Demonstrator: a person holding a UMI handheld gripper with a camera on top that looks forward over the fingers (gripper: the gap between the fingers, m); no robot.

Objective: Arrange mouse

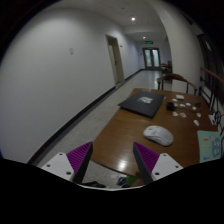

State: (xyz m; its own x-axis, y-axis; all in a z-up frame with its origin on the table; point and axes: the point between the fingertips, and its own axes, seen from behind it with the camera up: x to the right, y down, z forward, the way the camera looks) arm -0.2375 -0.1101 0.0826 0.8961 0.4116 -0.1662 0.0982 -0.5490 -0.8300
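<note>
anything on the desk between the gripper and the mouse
No. In the gripper view, only bare desk lies between the open gripper and the mouse.

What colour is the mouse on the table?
White. The mouse lies on the brown wooden table, ahead of the open hand-held gripper; gripper view.

Mouse (pixel 157 134): white. Table (pixel 120 135): brown wood. Laptop (pixel 141 102): dark grey. Finger pads (pixel 77 157): magenta. Walls (pixel 50 70): white. Floor (pixel 85 110): pale grey. Paper (pixel 208 146): light green.

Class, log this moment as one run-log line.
fingers: open, empty | white computer mouse: on brown wooden table, beyond fingers | grasp: not yet
</note>
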